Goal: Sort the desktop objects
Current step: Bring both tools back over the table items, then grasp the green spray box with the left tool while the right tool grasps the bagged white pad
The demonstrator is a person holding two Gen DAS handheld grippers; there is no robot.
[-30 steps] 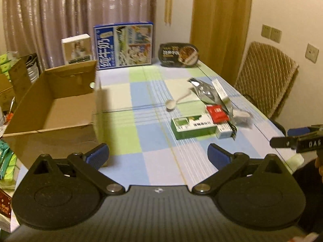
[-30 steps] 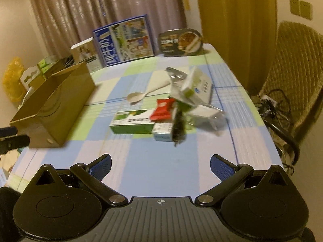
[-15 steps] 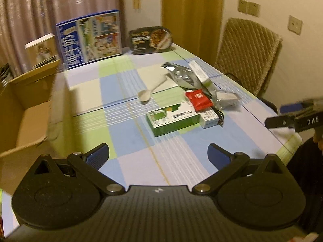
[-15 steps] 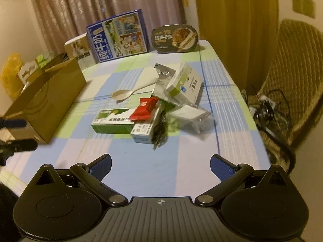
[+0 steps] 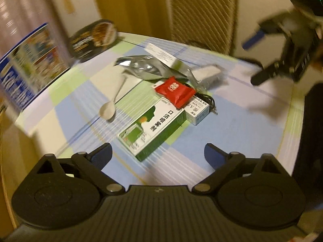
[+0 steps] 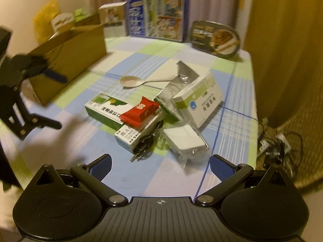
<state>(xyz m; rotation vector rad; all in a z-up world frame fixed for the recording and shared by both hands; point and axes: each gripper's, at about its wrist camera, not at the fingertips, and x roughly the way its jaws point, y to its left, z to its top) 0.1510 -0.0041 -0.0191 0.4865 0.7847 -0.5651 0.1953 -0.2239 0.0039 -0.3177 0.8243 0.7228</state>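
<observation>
In the left wrist view, the left gripper (image 5: pixel 158 151) is being held over the near end of the green and white box (image 5: pixel 153 128), which is lying flat on the checked tablecloth (image 5: pixel 242 129). Its jaws are being kept wide and have just been closing a little, with nothing pressed between the pads; the box end is only seen beneath the gap. A red packet (image 5: pixel 174 91) is resting partly on the box's far end, touching a small white box (image 5: pixel 197 110). A pale spoon (image 5: pixel 110 109) is lying just beside them, with a silver foil pouch (image 5: pixel 141 66) beyond. The right gripper (image 5: pixel 268 54) is being seen, blurred, at the upper right.

In the right wrist view, the right gripper (image 6: pixel 160 164) is being held above the pile with its jaws wide and empty. A black cable (image 6: pixel 148 139) is lying against the small white box, nearest its gap. A cardboard box (image 6: pixel 70 60) is standing open at the left, presumably where things are to be sorted.

The approach to a first pick is judged to be in hand. Next, lowering over one item is called for, with the red packet not being dragged along.
</observation>
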